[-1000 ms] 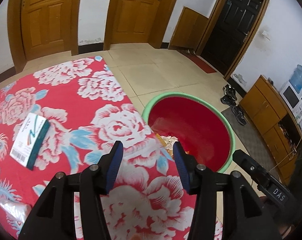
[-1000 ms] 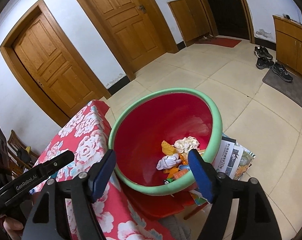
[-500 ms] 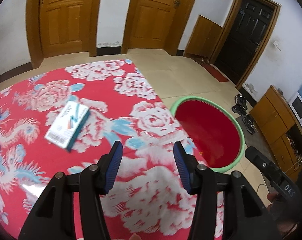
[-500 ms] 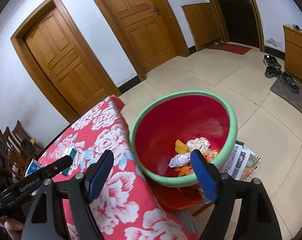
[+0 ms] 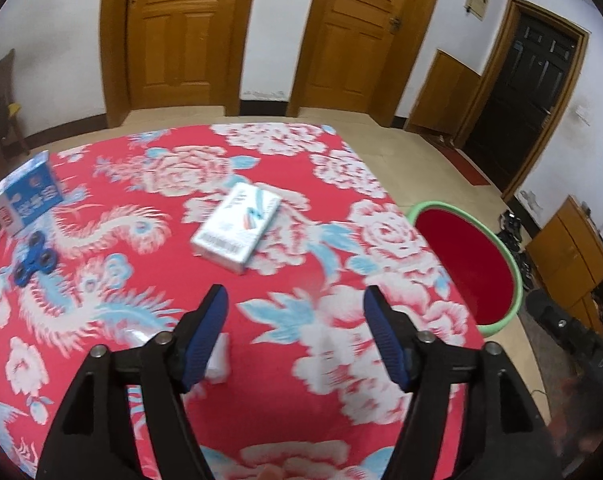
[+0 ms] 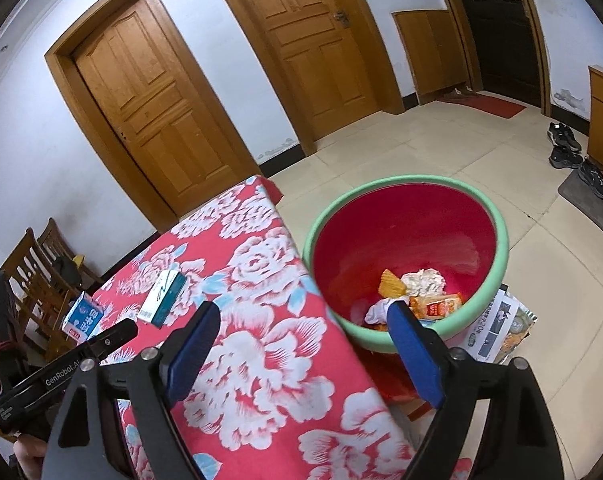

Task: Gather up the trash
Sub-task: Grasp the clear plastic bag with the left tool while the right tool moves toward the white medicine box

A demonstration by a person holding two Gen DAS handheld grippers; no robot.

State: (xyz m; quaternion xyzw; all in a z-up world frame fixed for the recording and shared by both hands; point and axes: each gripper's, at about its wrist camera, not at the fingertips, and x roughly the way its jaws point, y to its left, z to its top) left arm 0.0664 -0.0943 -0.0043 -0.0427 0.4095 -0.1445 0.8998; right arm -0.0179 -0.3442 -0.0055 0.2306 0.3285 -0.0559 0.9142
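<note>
1. The white box (image 5: 237, 227) lies flat near the middle of the table (image 5: 301, 288), ahead of the left gripper (image 5: 295, 338); it looks like the next piece of trash to collect.
2. A small white scrap (image 5: 218, 364) sits just beside the left gripper's near finger, partly hidden.
3. The left gripper hangs over the cloth with jaws spread wide and empty, ready to take something.
4. The right gripper (image 6: 301, 356) is likewise released and holds nothing, near the table's right edge.
5. The basin (image 6: 497, 216) stands off that edge, already holding wrappers (image 6: 433, 306), so drops are short.
6. A blue carton (image 5: 27, 196) and a spinner (image 5: 35, 262) lie far left.
</note>
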